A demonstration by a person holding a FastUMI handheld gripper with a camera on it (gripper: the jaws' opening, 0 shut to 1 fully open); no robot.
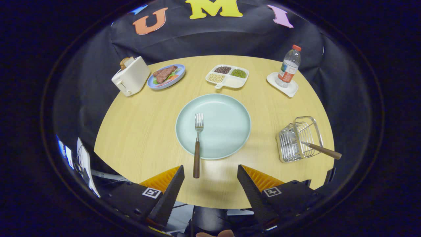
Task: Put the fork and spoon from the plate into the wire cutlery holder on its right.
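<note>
While the tongs (210, 171) stand spread and empty, the fork (197, 144) lies ahead, tines away, handle overhanging the plate (227, 121) toward them. Rightward, the wire cutlery holder (299, 138) holds a brown-handled utensil (320, 149) leaning out; nothing stands between.

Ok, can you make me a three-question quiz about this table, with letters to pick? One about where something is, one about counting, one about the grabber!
1. Where does the fork lie?
A. on the green plate, handle over its rim
B. in the toaster
C. under the bottle

2. How many handles stick out of the wire cutlery holder?
A. none
B. one
C. three

3. How are the gripper fingers?
A. shut on the fork
B. shut on nothing
C. open, holding nothing

Answers: 1 A, the tines rest on the plate. 2 B, one brown handle leans out. 3 C, bare table shows between the fingers.
</note>
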